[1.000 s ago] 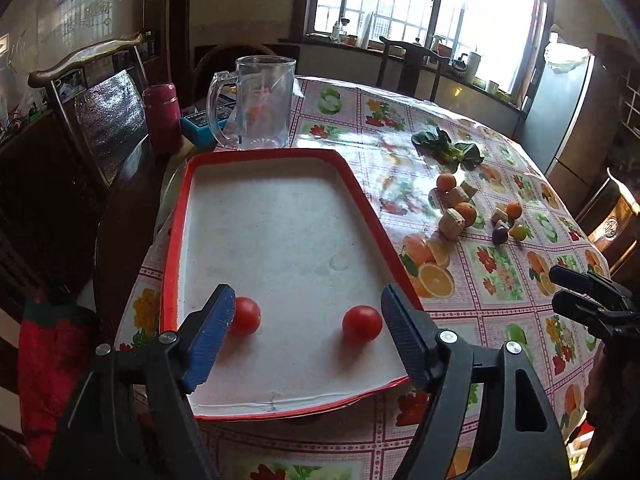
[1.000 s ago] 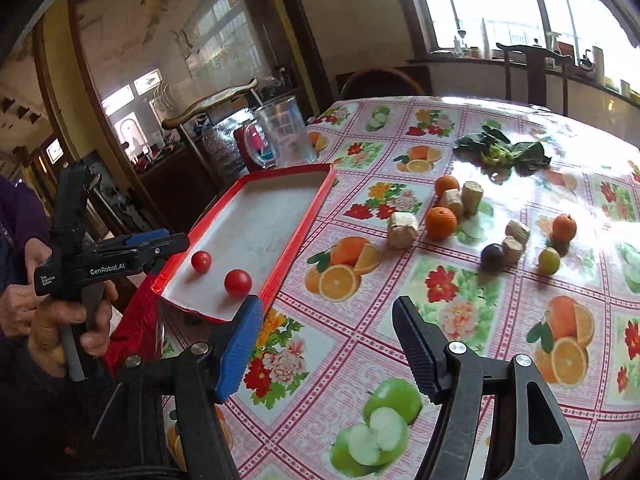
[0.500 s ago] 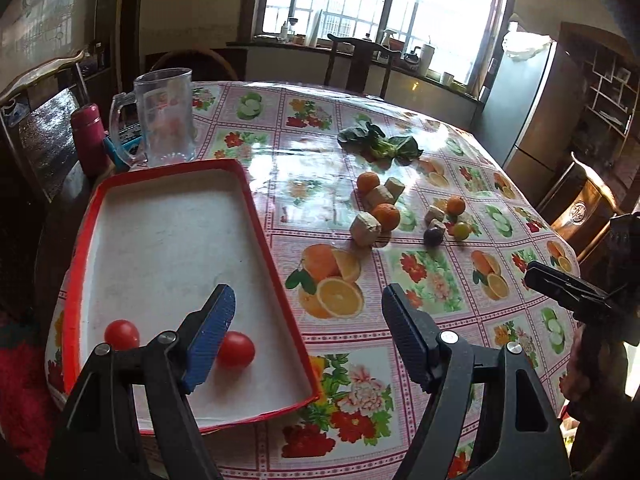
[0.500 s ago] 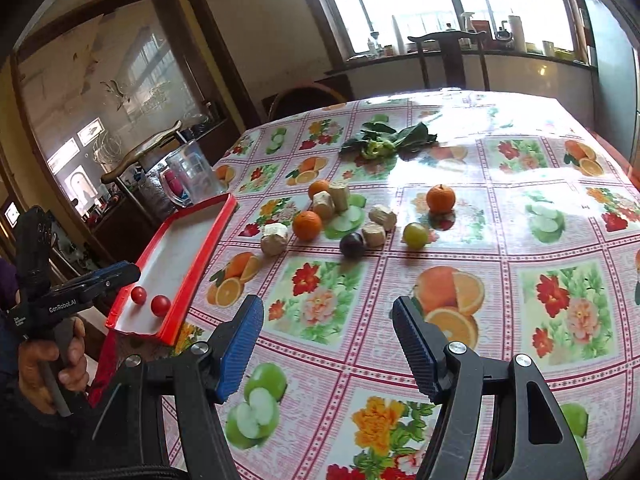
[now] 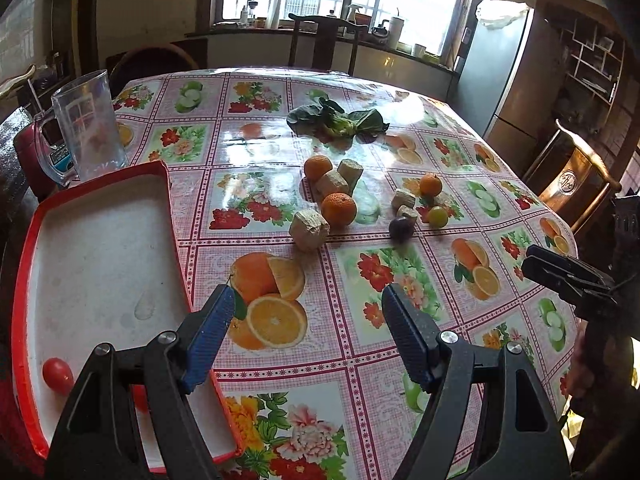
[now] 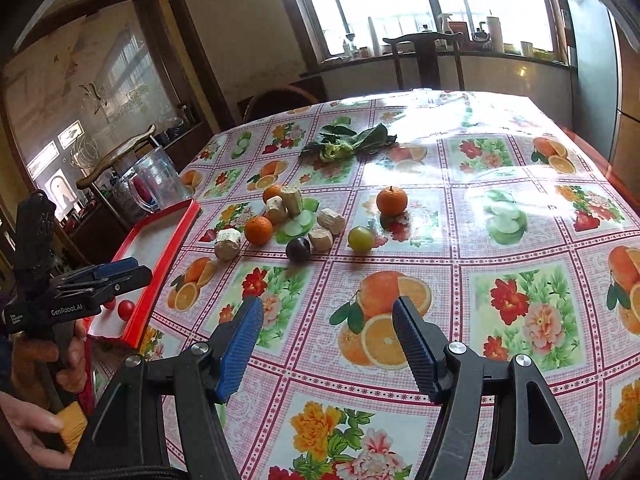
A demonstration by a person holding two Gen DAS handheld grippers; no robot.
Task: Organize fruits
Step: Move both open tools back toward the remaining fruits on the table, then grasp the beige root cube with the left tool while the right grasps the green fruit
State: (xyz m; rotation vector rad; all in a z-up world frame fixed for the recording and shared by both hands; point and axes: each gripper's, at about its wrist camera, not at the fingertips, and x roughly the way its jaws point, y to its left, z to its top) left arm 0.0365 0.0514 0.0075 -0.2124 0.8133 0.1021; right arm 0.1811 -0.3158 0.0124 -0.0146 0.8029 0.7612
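Note:
A red-rimmed white tray (image 5: pixel 24 264) lies at the table's left edge with two red tomatoes (image 5: pixel 56 374) in its near corner; they also show in the right wrist view (image 6: pixel 126 309). Three oranges (image 5: pixel 339 209), a green fruit (image 5: pixel 437 216), a dark plum (image 5: pixel 401 228) and several beige chunks (image 5: pixel 308 229) sit mid-table. My left gripper (image 5: pixel 306 326) is open and empty over the tablecloth right of the tray. My right gripper (image 6: pixel 328 342) is open and empty, near the front edge; the plum (image 6: pixel 298 249) and green fruit (image 6: pixel 361 238) lie ahead of it.
A clear glass mug (image 5: pixel 90 124) stands beyond the tray, a red flask (image 5: pixel 24 144) beside it. Leafy greens (image 5: pixel 338 120) lie at the far middle. Chairs surround the table; a fridge (image 5: pixel 500 80) stands at right.
My left gripper has swung right, off the tray and over the tablecloth toward the fruit group. My right gripper has also turned right, facing the middle of the table. Both stay open.

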